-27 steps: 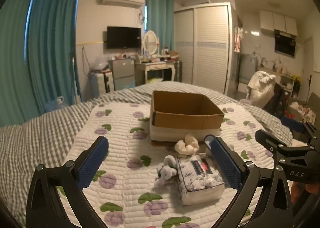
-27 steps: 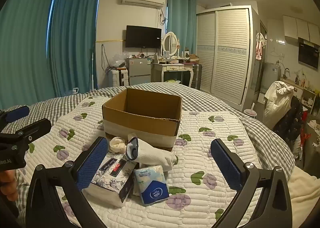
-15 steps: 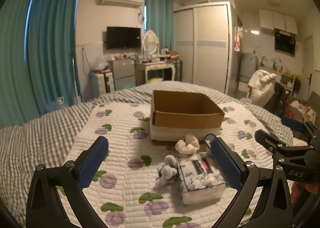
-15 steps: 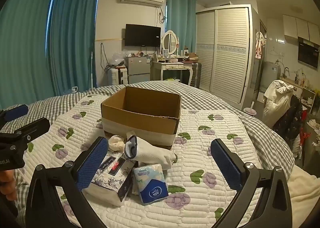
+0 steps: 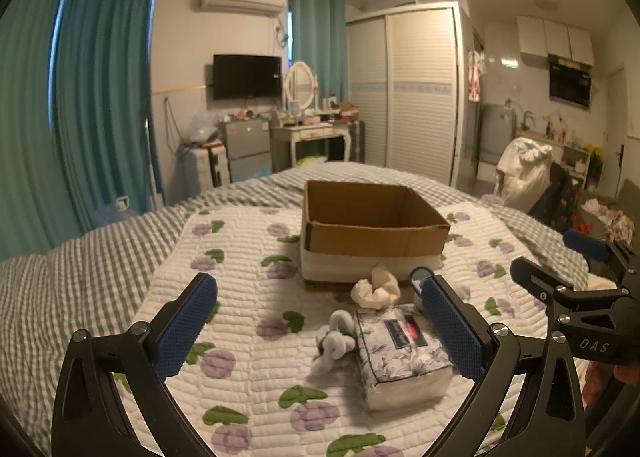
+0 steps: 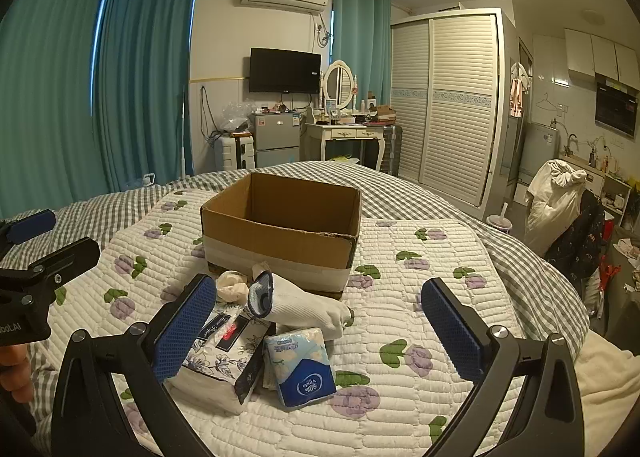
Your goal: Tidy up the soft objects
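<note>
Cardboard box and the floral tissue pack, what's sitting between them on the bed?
A crumpled cream cloth lies between the cardboard box and the floral tissue pack, clearest in the left wrist view.

The box (image 6: 280, 241) is matt brown cardboard with a ragged rim. The quilt (image 6: 420, 277) is ribbed, stitched cloth. The tissue pack (image 6: 302, 367) has glossy plastic wrap. The sock (image 6: 308, 309) is soft knit. Each finger pad (image 5: 188, 323) is dimpled blue rubber.

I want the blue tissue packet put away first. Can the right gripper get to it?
Probably yes. The small blue and white tissue packet lies on top of the quilt in front of the open right gripper, between its spread fingers, with nothing covering it. The white sock lies just behind.
</note>
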{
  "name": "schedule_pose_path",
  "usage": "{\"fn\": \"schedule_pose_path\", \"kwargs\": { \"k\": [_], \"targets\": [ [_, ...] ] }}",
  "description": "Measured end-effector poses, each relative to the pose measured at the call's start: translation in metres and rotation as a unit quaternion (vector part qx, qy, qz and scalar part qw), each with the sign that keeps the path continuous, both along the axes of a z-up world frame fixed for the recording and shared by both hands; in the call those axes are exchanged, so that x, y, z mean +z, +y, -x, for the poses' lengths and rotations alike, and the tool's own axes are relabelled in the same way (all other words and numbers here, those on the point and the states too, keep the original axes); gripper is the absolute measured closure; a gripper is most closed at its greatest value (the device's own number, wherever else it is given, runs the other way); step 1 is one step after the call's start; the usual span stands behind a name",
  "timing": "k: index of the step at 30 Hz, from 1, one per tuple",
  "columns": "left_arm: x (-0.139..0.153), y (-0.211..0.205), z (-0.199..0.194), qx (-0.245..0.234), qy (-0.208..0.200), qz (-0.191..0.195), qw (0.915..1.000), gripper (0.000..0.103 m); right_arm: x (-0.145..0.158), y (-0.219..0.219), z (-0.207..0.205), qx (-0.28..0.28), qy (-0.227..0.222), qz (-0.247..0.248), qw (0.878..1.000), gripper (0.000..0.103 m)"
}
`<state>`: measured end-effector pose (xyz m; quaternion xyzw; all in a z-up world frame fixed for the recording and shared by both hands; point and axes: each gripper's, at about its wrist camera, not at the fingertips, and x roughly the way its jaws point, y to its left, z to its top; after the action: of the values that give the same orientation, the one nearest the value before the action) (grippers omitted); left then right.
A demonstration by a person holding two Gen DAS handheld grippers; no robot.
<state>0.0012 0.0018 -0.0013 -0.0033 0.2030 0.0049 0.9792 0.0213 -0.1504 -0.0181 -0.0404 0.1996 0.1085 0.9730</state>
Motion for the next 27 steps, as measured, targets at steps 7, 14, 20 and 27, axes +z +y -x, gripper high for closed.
{"fn": "schedule_pose_path", "kwargs": {
  "k": [7,14,20,27],
  "targets": [
    [-0.0014,0.0006,0.0013,-0.001,-0.001,0.000,1.0000,0.000,-0.0003,0.0000,-0.0003,0.000,0.001,0.001,1.000,0.000],
    [-0.0017,0.0002,0.0014,-0.001,-0.001,0.000,1.0000,0.000,-0.0004,-0.0002,-0.0005,0.000,0.001,0.001,1.000,0.000],
    [-0.0019,0.0001,0.0014,-0.001,-0.001,0.000,1.0000,0.000,-0.0005,-0.0006,-0.0007,0.000,0.001,0.001,1.000,0.000],
    [-0.0021,0.0001,0.0013,-0.001,0.000,0.000,1.0000,0.000,-0.0008,-0.0006,-0.0010,0.000,0.001,0.001,1.000,0.000]
  ]
}}
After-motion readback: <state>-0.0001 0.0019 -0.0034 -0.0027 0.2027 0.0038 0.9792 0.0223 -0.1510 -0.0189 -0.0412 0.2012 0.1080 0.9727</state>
